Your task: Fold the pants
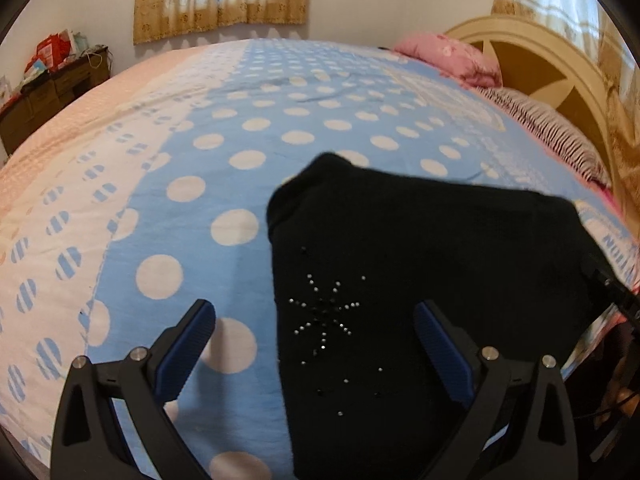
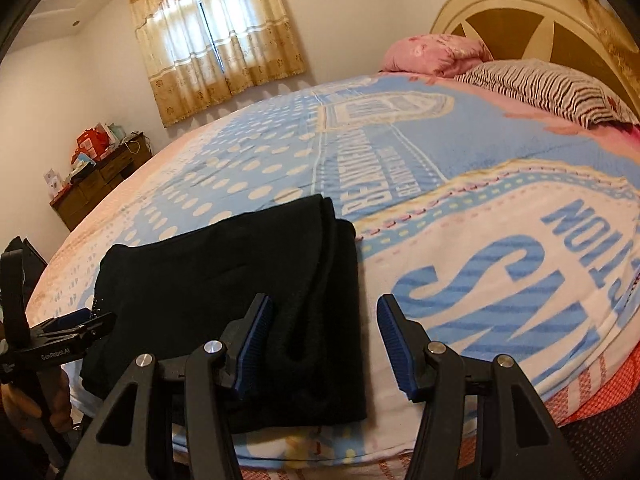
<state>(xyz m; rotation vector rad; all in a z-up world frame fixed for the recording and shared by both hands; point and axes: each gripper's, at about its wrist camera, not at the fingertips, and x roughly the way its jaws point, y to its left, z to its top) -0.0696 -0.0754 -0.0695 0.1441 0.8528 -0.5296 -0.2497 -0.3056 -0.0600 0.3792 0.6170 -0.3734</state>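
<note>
Black pants [image 1: 420,240] lie folded into a compact stack on the blue polka-dot blanket [image 1: 240,120], near the bed's front edge. A star of small rhinestones shows on the top layer. My left gripper [image 1: 314,309] is open wide, low over the stack's left edge, one finger above the blanket and the other above the cloth. In the right wrist view the pants [image 2: 220,272] show stacked layers at their right side. My right gripper [image 2: 325,301] is open, with that right edge between its blue pads [image 2: 256,340], which do not press on it. The left gripper [image 2: 76,324] appears at far left.
A pink pillow [image 2: 436,54] and a striped pillow [image 2: 548,88] lie against the cream headboard [image 2: 532,12] at the far right. A dark dresser [image 2: 96,180] with clutter stands by the far wall under a curtained window [image 2: 216,40]. The blanket [image 2: 500,248] spreads wide around the pants.
</note>
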